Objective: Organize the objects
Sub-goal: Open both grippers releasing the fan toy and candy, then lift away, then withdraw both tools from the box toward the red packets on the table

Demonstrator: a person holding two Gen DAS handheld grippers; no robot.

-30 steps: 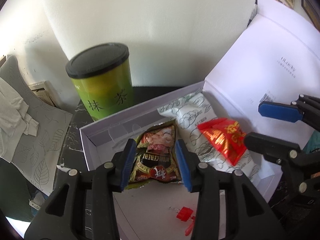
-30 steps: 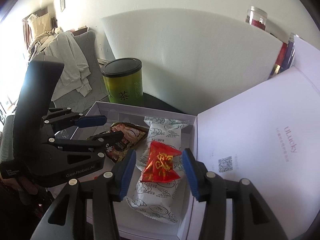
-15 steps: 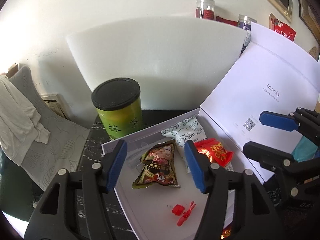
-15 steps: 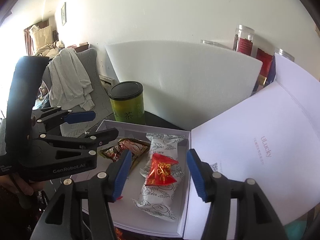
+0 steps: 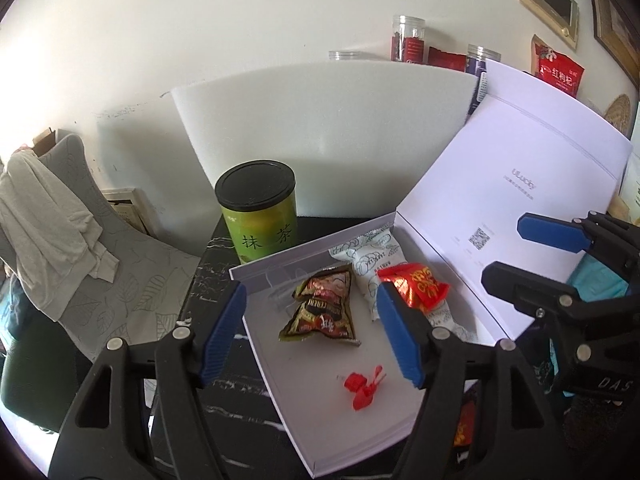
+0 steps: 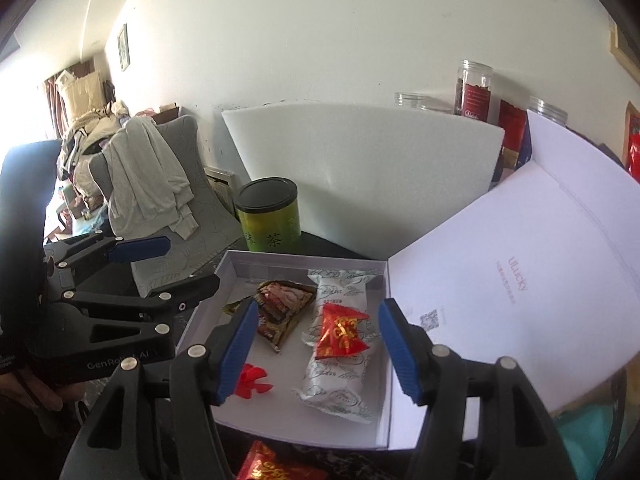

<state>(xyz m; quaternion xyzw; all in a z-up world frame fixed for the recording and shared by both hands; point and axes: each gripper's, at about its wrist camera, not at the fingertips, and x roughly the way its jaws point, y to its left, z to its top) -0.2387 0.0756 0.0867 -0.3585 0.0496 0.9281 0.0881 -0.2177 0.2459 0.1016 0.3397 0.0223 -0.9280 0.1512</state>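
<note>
White card is forming the open box (image 5: 280, 264) that is carrying everything, its lid (image 5: 520, 184) leaning back along the right edge. I am holding my left claw (image 5: 312, 332) over the box's near-left part, its blue pads having just been spreading, standing about half apart with nothing gripped; the brown cereal packet (image 5: 320, 308) is lying loose on the box floor between them, its long axis running from the far edge toward me. My right claw (image 6: 316, 344) has likewise just been widening and is gripping nothing. Beneath it the long white snack bar (image 6: 340, 344) is lying lengthways from the far wall toward the near edge, and the red candy packet (image 6: 340, 332) is resting across its middle, its ends pointing left and right. A small red clip (image 5: 362, 386) is sitting near the box's near edge. The left view is showing the green tea tin (image 5: 258, 212) just beyond the box's far-left corner; only the right view is showing another red wrapper (image 6: 272, 466) outside the near edge.
</note>
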